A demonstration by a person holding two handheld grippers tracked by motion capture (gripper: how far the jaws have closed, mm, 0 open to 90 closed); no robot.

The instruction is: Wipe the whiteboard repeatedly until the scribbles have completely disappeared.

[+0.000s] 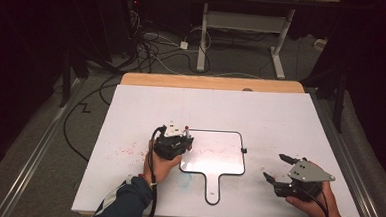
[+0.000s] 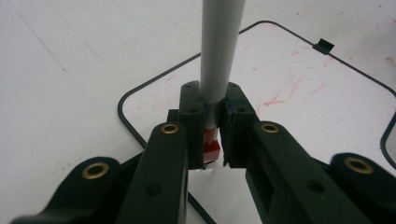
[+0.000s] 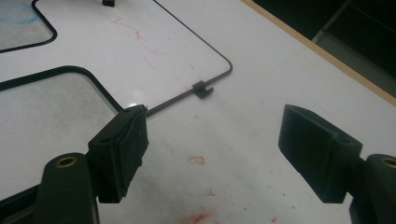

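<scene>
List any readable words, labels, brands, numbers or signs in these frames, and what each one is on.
None can be read.
Whiteboard: only faint red scribbles, no letters or digits.
Marker in the left gripper: plain grey barrel, no print showing.
Table: red smudges, no text.
Right gripper: no markings on its black jaws.
</scene>
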